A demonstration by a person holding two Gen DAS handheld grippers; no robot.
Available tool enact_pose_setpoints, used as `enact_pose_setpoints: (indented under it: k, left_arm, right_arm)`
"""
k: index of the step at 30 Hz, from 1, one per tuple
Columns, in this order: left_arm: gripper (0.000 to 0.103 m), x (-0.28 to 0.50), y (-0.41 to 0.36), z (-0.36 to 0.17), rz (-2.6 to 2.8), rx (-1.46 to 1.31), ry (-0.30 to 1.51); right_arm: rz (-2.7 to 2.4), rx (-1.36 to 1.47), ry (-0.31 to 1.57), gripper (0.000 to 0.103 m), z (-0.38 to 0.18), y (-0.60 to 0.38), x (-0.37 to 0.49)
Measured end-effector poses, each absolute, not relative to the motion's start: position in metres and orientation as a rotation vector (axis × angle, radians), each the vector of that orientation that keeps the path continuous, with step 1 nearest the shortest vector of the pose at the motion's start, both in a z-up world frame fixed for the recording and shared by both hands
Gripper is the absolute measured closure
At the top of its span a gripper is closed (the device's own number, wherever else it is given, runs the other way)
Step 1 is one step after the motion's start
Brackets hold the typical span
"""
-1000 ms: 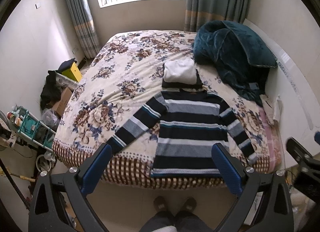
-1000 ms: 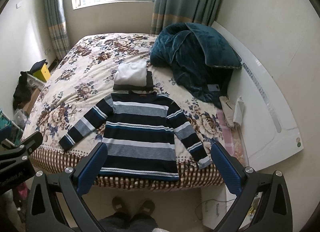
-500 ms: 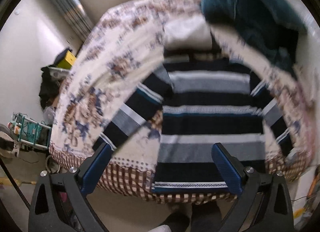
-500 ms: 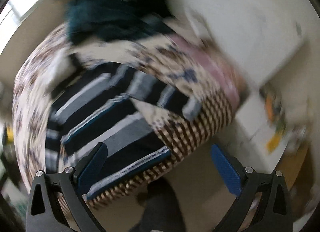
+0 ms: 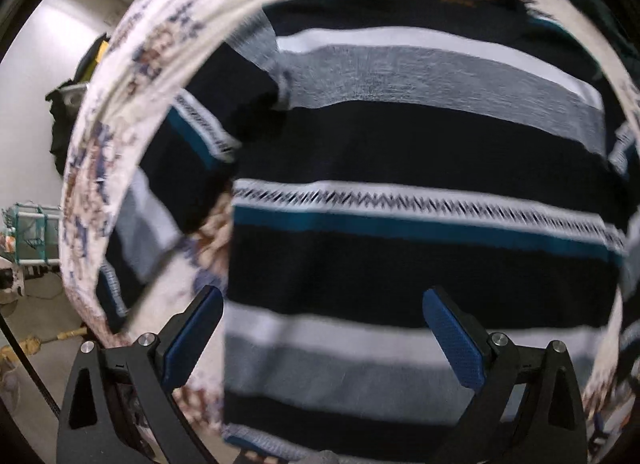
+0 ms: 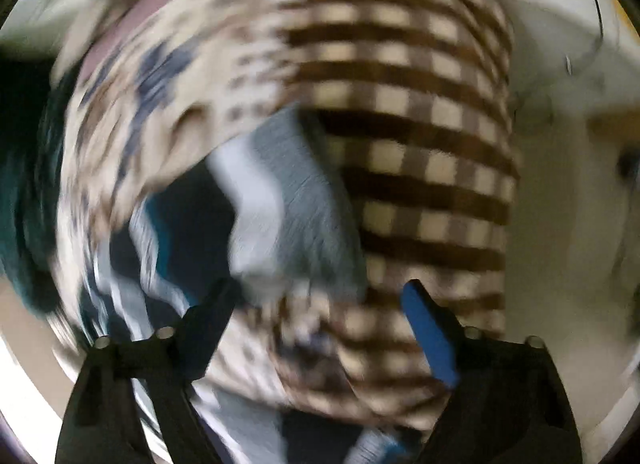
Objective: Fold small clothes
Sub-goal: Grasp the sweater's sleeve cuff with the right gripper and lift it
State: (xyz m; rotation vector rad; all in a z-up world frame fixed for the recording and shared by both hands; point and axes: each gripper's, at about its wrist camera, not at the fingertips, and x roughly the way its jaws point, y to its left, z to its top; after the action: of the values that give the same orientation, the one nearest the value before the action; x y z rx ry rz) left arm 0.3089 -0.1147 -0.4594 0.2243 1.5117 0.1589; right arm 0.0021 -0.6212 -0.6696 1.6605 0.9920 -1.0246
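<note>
A navy, grey and white striped sweater [image 5: 400,167] lies flat on the floral bedspread [image 5: 132,75] and fills the left wrist view. My left gripper [image 5: 322,304] is open, close above the sweater's lower body, its blue pads apart over the left half of the hem area. In the blurred right wrist view the cuff of the sweater's right sleeve [image 6: 288,203] lies on the bed near the checked border. My right gripper [image 6: 320,296] is open, just in front of that cuff and holding nothing.
The bedspread's brown checked border [image 6: 420,143] hangs over the bed edge. A dark teal quilt [image 6: 24,191] lies beside the sleeve. Clutter and a teal rack [image 5: 32,236] stand on the floor left of the bed. A folded white garment lies above the sweater's collar.
Both grippers have dropped from a high view of the whole bed to close above the sweater: the left over the body, the right swinging toward the right sleeve cuff. Both stay open.
</note>
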Motion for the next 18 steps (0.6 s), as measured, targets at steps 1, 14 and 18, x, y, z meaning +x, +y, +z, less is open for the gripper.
enact_pose_setpoints:
  k: [1, 14, 18]
  left_arm:
    - [0.001, 0.316, -0.117, -0.466, 0.159, 0.214, 1.51]
    - [0.001, 0.366, -0.042, -0.5, 0.186, 0.005, 1.521]
    - [0.001, 0.366, 0.022, -0.482, 0.238, -0.055, 1.505]
  right_arm:
    - [-1.05, 1.71, 0.926, 0.022, -0.676, -0.621, 0.0]
    - [-1.058, 0.977, 0.908, 0.092, -0.547, -0.603, 0.187]
    - [-0.815, 0.727, 0.947, 0.093, -0.473, -0.533, 0.295]
